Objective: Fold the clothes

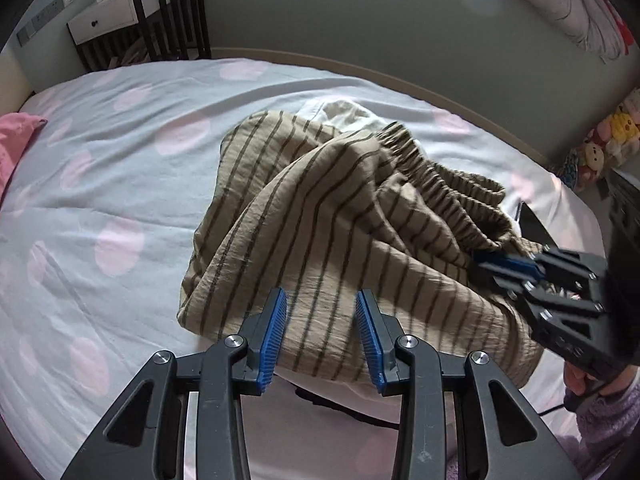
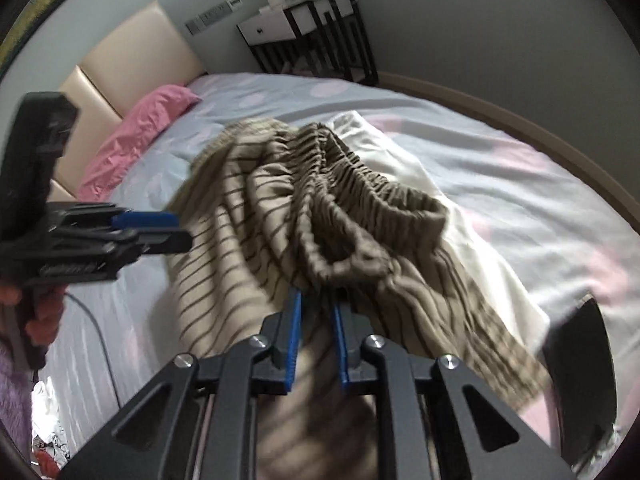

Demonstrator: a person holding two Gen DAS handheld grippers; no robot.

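Observation:
Tan striped trousers [image 1: 340, 220] with an elastic waistband lie bunched on the bed; they also show in the right wrist view [image 2: 280, 208]. A white garment [image 2: 400, 160] lies under them. My left gripper [image 1: 322, 304] is open and empty, hovering just above the near edge of the trousers. My right gripper [image 2: 317, 300] is closed on the trousers' fabric just below the waistband [image 2: 360, 216]. In the left wrist view the right gripper [image 1: 480, 260] reaches in from the right. In the right wrist view the left gripper [image 2: 180, 230] comes in from the left.
The bed sheet [image 1: 120, 160] is pale blue with pink dots. A pink pillow [image 2: 140, 136] lies by the beige headboard [image 2: 132, 52]. A black and white nightstand [image 1: 140, 16] stands beyond the bed. Plush toys [image 1: 608, 140] sit at the right. A dark object [image 2: 580, 360] lies near the bed's right edge.

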